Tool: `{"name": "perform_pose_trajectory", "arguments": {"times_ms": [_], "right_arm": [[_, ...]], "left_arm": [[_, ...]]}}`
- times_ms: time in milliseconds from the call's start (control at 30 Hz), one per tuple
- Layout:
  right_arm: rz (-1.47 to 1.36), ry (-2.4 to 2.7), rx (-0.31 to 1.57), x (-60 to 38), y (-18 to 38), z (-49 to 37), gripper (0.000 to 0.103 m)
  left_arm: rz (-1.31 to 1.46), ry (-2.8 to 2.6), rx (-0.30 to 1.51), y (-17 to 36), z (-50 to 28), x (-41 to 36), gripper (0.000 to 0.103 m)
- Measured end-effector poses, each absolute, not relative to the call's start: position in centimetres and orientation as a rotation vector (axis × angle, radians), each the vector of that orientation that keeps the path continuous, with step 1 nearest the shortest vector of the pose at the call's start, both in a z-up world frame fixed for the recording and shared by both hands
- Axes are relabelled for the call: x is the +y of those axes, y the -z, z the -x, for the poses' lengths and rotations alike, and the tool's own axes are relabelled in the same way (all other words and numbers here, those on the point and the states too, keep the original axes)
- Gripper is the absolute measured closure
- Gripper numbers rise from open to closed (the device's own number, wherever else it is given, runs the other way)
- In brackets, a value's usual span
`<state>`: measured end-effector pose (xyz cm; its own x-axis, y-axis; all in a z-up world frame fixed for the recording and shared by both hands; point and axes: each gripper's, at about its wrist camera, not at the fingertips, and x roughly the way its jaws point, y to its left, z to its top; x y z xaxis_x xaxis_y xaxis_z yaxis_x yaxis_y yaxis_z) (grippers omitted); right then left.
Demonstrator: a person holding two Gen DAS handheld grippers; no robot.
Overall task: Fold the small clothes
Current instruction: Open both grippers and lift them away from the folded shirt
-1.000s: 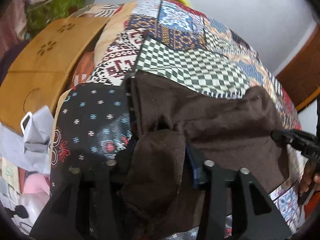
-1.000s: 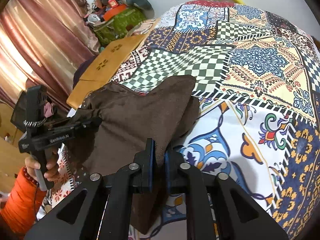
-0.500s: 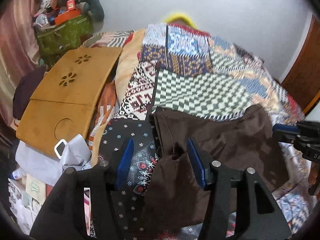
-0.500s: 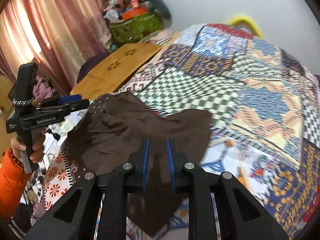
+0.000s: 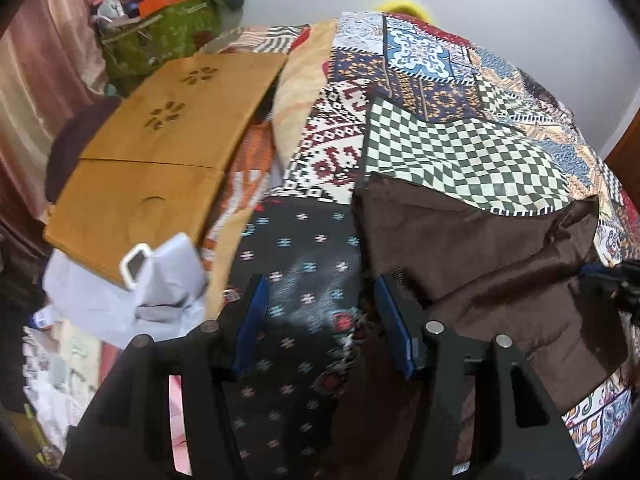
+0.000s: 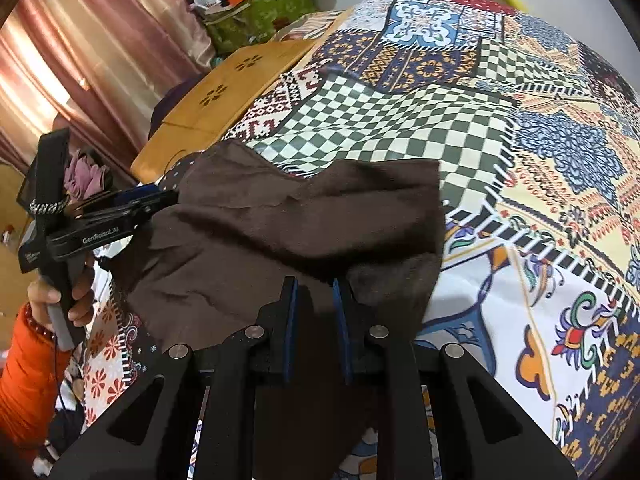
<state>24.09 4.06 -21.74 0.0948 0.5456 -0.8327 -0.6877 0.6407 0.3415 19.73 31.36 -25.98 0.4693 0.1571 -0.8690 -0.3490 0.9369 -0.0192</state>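
- Patchwork bedspread (image 6: 520,184) holds a brown garment (image 6: 280,232).
- Left gripper (image 5: 324,316), at nine o'clock, gapes empty.
- Right gripper (image 6: 314,312) pinches the near hem; next, carry it across.

Both wrist views down onto bedspread (image 5: 460,152)

Quick head count from both wrist views

One brown garment (image 6: 288,232) on one patchwork bedspread (image 6: 520,160), two grippers: left (image 5: 320,320), right (image 6: 314,320). Plus one wooden lap tray (image 5: 160,152), one green bag (image 6: 260,12), one white plastic bag (image 5: 160,280).
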Motion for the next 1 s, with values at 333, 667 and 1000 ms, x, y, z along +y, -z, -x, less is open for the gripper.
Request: {"name": "perform_pose_trajectory", "arguments": {"times_ms": [333,667,1000], "right_arm": [[0.062,-0.945,0.864,-0.4,11.6,-18.5,0.087],[-0.003,-0.993,0.48,-6.6,-0.9,-8.4,0.087],[-0.025,-0.93,0.293,-9.9,-3.6,-0.1,0.048]], "left_arm": [[0.216,-0.188,0.81,14.5,-14.2,26.0,0.047],[0.099,-0.101,0.444,1.1,-3.2,15.7,0.047],[0.005,-0.164,0.235,-1.8,5.8,9.8,0.03]]}}
